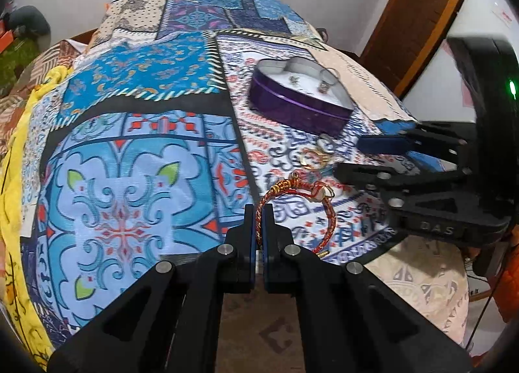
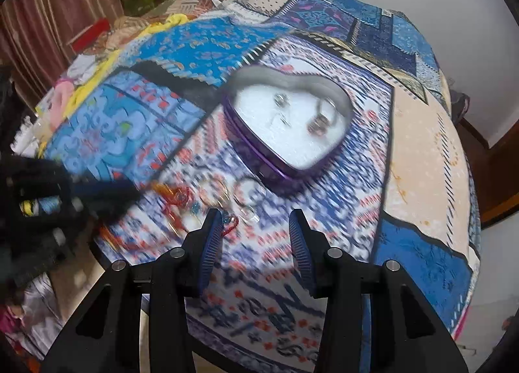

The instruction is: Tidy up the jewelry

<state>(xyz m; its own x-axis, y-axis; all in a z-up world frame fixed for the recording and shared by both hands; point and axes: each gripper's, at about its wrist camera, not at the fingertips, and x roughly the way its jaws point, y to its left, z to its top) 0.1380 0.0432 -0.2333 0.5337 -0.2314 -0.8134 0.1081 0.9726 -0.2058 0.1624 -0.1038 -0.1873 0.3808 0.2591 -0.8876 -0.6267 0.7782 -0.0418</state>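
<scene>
Patchwork cloth (image 1: 129,152) covers the bench under me, blue and white with red motifs. At its near edge my left claw (image 1: 258,210) is pinched narrow on the red braided bracelet (image 1: 275,207) — the cord runs up between the blue pads, and its gold-beaded end curls free on the cloth just beyond. It looks light and limp, so I judge it will dangle and swing once lifted; the braid gives grip, and a hold near the middle should keep both ends from dragging. Just past it lie a gold ring (image 1: 309,158) and a clear ring (image 1: 324,142), small, hard and likely slippery, best taken across the band. Behind them sits the purple heart-shaped tin (image 1: 301,106), open, white-lined, with a few small silver pieces already inside. Furthest right my right claw (image 2: 256,220) hangs wide and empty above the cloth, near the rings. The only writing I can read is "DAS", raised on the right claw's body as my left camera sees it.
</scene>
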